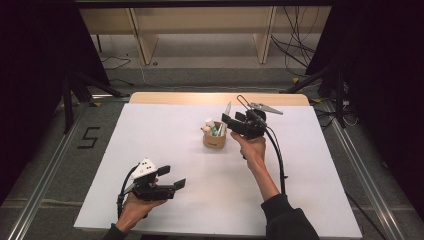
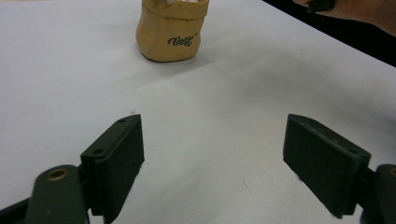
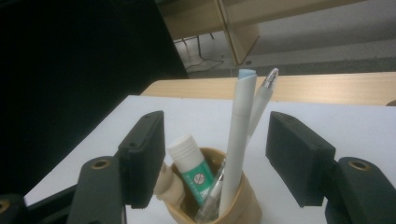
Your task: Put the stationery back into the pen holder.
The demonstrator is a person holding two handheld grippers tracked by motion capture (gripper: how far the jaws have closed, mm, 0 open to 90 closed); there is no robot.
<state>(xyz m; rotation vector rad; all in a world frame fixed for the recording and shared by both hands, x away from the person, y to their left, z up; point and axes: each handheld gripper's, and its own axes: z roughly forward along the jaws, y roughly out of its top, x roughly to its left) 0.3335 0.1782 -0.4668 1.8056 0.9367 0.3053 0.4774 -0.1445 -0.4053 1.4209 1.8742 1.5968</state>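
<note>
Right gripper [image 3: 212, 154] jaws apart, straddling the tall white pen [image 3: 238, 140] without pressing it, just above the tan pot [image 1: 214, 138]. Left gripper [image 2: 212, 163] jaws apart too, nothing between them, nearer the table's front edge, well short of the pot. Best lifted straight up, clear of the pen tops beyond, so nothing catches and tips the pot.
</note>
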